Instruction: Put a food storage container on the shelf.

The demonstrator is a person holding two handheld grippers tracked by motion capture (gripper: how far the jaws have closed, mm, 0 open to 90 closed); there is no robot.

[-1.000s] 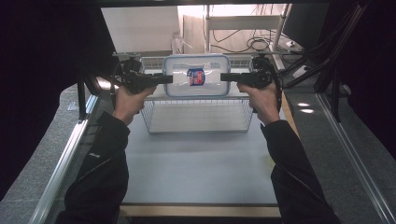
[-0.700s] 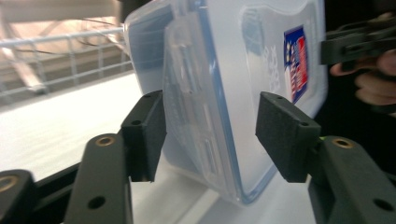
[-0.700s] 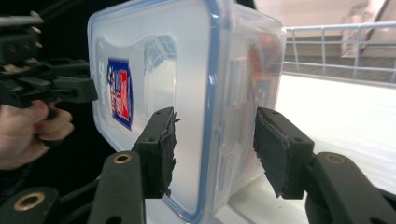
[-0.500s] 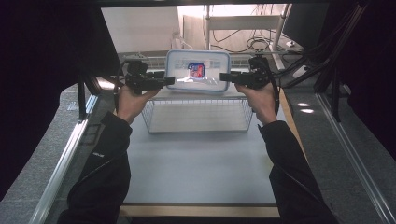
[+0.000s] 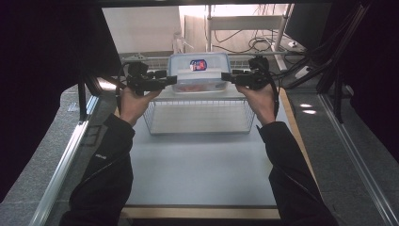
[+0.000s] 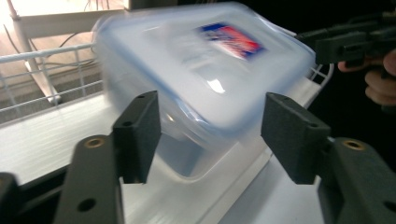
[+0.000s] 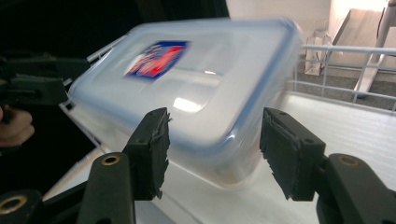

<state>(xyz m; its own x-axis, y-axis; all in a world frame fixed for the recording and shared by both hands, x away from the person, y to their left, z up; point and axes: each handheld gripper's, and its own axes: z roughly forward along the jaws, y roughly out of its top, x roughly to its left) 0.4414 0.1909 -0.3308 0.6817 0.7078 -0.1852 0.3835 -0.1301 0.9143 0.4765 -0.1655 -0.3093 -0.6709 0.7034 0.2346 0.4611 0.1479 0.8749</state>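
Note:
A clear plastic box [image 5: 198, 73] with a blue-rimmed lid and a red and blue label sits tilted at the far end of a white wire basket [image 5: 200, 126]. It looks blurred in both gripper views. My left gripper [image 5: 172, 80] is at its left end and my right gripper [image 5: 225, 75] at its right end. In the left gripper view the box [image 6: 205, 70] has a corner between the jaws of the left gripper [image 6: 210, 112], and the pads stand off it. The right gripper [image 7: 215, 126] likewise straddles the box [image 7: 201, 88] without touching. Both pairs of jaws have just been opening.
The basket stands at the far end of a pale table [image 5: 202, 174]. Cables and a metal rack [image 5: 244, 23] lie behind it. Dark curtains flank both sides, and a metal rail [image 5: 66, 165] runs along the table's left edge.
Both pairs of jaws have widened off the ends of the box. The box has shifted slightly toward the far side and is now blurred. The left hand has moved a little.

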